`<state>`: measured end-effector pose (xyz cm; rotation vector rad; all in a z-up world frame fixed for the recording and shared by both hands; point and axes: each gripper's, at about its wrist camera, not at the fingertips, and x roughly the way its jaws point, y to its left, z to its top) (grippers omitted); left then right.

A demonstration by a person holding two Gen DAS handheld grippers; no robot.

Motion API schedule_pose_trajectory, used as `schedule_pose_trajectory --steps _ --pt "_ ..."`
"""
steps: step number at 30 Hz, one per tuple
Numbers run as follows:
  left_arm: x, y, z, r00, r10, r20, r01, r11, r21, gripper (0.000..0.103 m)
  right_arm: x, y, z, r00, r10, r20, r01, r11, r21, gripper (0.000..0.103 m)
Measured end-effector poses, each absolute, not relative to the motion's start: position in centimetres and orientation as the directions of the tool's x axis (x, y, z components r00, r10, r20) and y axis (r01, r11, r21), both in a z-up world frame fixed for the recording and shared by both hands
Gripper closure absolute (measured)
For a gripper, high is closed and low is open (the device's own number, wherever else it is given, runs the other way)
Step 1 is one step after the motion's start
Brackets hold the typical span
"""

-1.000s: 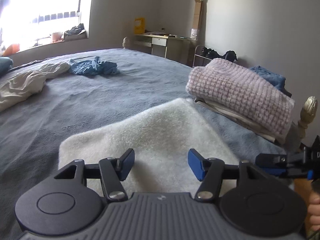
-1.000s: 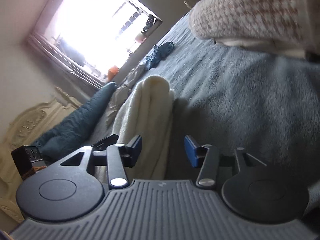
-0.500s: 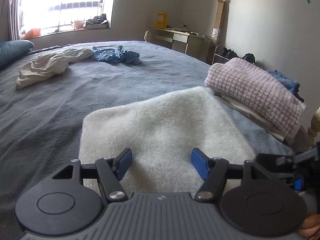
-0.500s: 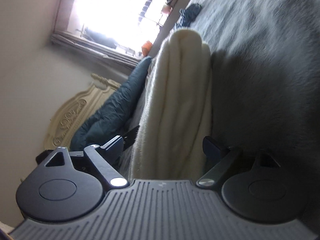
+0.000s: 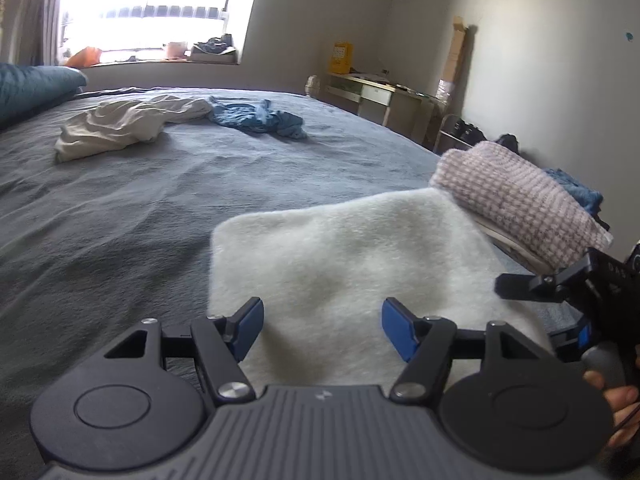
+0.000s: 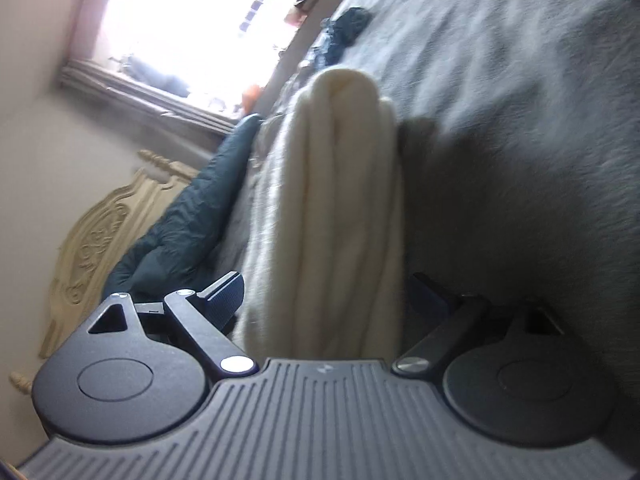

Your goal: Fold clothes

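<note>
Grey bed (image 5: 120, 220) carries the folded cream fleece (image 5: 340, 248). Both claws, left claw (image 5: 322, 330) and right claw (image 6: 320, 300), stand apart, straddling it ungripped. A partial pinch risks unfolding layers.

Walls: plain pale painted walls (image 5: 540, 40), a dark cable hanging near the corner.
Window: wide bright window (image 5: 160, 12) with a railing outside, overexposed; cluttered sill.
Light: daylight only, strongest at the window.
Bed: broad bed under a grey-blue fleecy cover (image 5: 120, 208); carved cream wooden headboard (image 6: 92, 240).
Desk: small cream desk with drawer (image 5: 372, 94) against the far wall.
Corner: tall upright cardboard piece (image 5: 456, 52).
</note>
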<state>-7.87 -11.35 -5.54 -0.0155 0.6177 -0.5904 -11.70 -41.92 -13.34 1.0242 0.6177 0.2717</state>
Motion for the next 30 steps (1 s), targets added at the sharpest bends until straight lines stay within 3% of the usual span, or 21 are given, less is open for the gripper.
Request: schedule_pose_trajectory --steps 10,14,25,28,30 --pt "-6.7 -7.1 -7.7 0.641 -0.543 -0.543 0.430 0.840 -0.333 0.036 -6.5 -40.9 -14.7 0.723 0.568 -0.393 0.103 0.475 0.874 0.009" --pt "-6.9 -6.2 -8.7 0.617 -0.575 -0.537 0.437 0.818 -0.374 0.035 -4.6 -40.9 -15.4 0.692 0.618 -0.374 0.095 0.435 0.896 0.000" --pt "-6.9 -5.4 -10.6 0.594 -0.619 -0.514 0.421 0.784 -0.457 0.031 -5.4 -39.4 -14.9 0.640 0.664 -0.386 0.035 0.477 0.878 0.000" --pt "-6.9 -5.4 -10.7 0.600 -0.616 -0.511 0.418 0.785 -0.456 0.030 -4.2 -38.8 -14.7 0.638 0.662 -0.394 0.019 0.497 0.867 0.001" --pt "-7.1 -5.3 -10.7 0.609 -0.609 -0.508 0.415 0.791 -0.450 0.030 -4.0 -38.3 -13.9 0.640 0.646 -0.415 0.007 0.536 0.844 0.014"
